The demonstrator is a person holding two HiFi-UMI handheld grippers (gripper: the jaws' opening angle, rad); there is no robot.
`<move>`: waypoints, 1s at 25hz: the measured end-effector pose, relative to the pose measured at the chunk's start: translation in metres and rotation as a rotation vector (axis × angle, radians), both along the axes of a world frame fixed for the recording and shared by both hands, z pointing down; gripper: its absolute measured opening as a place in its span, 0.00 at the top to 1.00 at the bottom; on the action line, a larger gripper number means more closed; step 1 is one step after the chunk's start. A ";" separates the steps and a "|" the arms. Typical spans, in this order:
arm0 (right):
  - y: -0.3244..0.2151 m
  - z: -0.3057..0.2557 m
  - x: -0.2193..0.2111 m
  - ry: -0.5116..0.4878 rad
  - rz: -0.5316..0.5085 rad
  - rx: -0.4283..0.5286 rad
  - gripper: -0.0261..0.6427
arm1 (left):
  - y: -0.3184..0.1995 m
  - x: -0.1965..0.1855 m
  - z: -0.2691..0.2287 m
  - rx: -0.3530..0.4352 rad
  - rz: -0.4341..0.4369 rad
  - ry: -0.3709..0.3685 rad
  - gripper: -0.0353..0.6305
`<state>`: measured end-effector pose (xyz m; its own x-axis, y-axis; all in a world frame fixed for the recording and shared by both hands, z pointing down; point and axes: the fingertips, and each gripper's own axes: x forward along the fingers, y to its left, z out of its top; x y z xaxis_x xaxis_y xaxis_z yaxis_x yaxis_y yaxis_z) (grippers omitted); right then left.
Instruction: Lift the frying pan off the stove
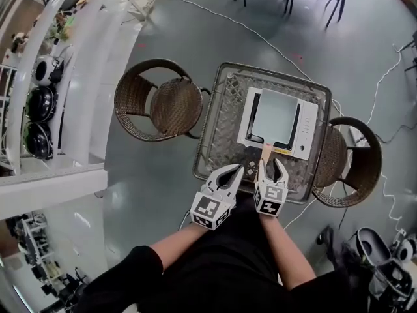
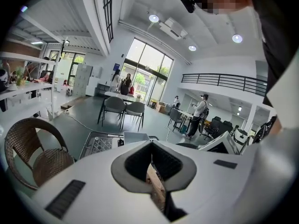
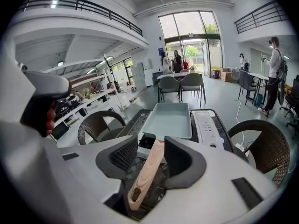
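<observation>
A square pan is seen on a stove by the right edge of the surface, its wooden handle pointed at the near edge, likely for reach. The right tool is set astride the handle, jaws wide, not yet gripping. The left tool, slightly open and empty, is held beside.

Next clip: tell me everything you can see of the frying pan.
The frying pan is rectangular, pale grey-green, with straight low walls, and empty. It sits level on the white stove. Its light wooden handle, with a hole at the end, points towards the person and lies between the open jaws of the right gripper; the pads do not look pressed on it.
</observation>
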<state>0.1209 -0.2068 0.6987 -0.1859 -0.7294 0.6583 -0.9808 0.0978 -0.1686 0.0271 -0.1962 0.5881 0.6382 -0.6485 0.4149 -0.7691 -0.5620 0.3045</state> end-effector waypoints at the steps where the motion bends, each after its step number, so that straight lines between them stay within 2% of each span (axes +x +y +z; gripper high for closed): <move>1: -0.002 0.007 -0.001 0.005 0.005 -0.018 0.68 | -0.002 -0.001 0.002 -0.006 -0.008 0.001 0.92; 7: -0.011 0.055 0.001 -0.018 0.052 -0.144 0.63 | -0.018 -0.005 0.013 -0.020 -0.038 0.004 0.92; 10: -0.015 0.073 -0.004 -0.056 0.054 -0.182 0.61 | -0.021 -0.012 0.017 -0.030 -0.066 0.012 0.92; 14: -0.021 0.087 -0.002 -0.059 0.077 -0.225 0.59 | -0.026 -0.020 0.013 -0.033 -0.122 0.047 0.92; 25: -0.027 0.123 -0.007 -0.101 0.106 -0.390 0.59 | -0.035 -0.023 0.023 -0.059 -0.132 0.040 0.92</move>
